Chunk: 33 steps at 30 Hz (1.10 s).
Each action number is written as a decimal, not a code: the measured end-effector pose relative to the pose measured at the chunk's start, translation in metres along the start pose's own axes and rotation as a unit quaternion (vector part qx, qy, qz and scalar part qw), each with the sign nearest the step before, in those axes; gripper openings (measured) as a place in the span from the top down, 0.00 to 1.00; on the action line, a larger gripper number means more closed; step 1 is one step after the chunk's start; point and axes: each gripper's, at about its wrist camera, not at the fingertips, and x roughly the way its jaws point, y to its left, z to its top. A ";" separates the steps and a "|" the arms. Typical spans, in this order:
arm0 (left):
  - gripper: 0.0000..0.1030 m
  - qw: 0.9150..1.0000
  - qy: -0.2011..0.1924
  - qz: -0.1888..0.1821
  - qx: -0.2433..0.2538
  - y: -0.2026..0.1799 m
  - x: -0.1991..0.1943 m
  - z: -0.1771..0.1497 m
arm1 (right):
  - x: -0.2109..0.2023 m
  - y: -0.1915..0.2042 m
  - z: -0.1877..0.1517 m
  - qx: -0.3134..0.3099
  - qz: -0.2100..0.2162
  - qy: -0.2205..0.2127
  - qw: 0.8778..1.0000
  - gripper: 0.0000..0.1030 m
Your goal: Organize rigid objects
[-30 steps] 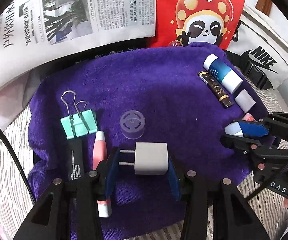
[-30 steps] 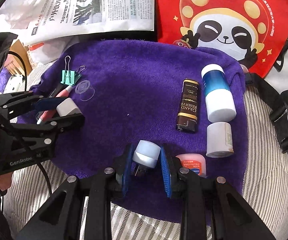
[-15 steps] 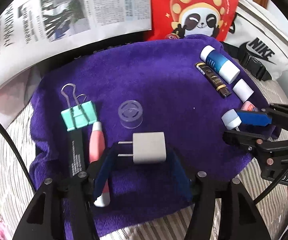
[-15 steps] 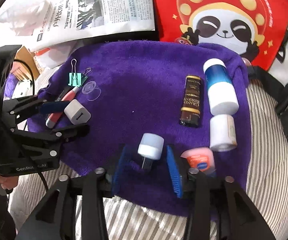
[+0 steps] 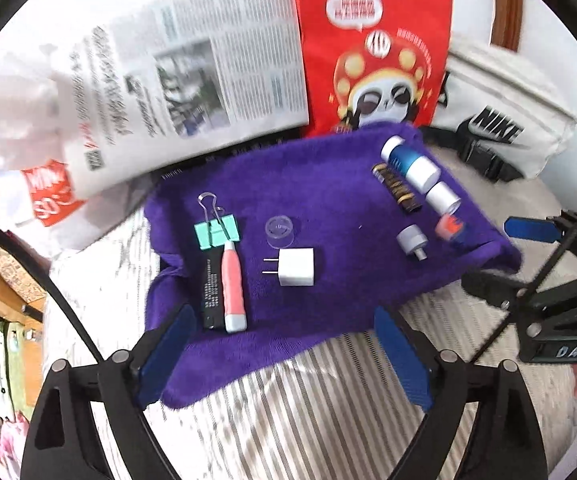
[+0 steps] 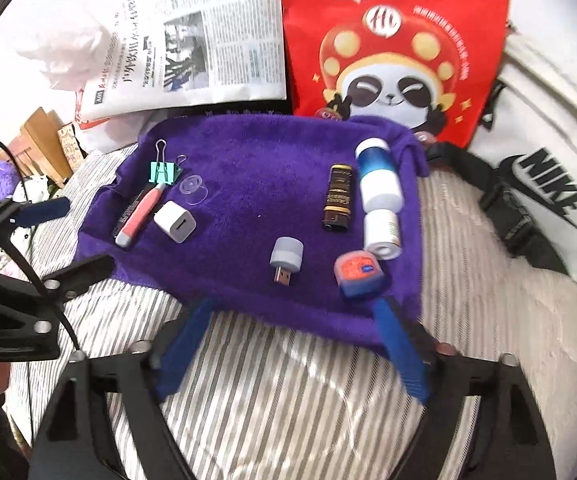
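A purple towel [image 5: 328, 184] [image 6: 264, 160] holds the objects. On its left lie a green binder clip [image 5: 217, 232], a black stick [image 5: 211, 296], a pink pen [image 5: 233, 288], a clear cap [image 5: 279, 230] and a white charger plug [image 5: 294, 267] [image 6: 174, 222]. On its right lie a brown lighter [image 6: 338, 202], a blue-white bottle [image 6: 379, 178], a small white bottle [image 6: 382, 232], a pink tin [image 6: 358, 274] and a grey USB light [image 6: 286, 258] [image 5: 412, 242]. My left gripper [image 5: 284, 356] is open and empty at the towel's near edge. My right gripper [image 6: 288, 344] is open and empty, also pulled back.
A newspaper [image 6: 192, 52], a red panda bag [image 6: 392, 48] and a white Nike bag [image 6: 544, 184] stand behind the towel. Striped bedding [image 6: 288, 400] lies under and in front of it. Wooden items [image 6: 44, 140] sit at the far left.
Both grippers opened, let go of the charger plug and the USB light onto the towel, then pulled back and up from it.
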 end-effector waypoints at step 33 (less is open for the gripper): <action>0.00 0.992 -0.055 0.006 -0.116 -0.007 -0.149 -0.076 | -0.153 0.020 -0.080 0.063 -0.069 -0.039 0.995 0.00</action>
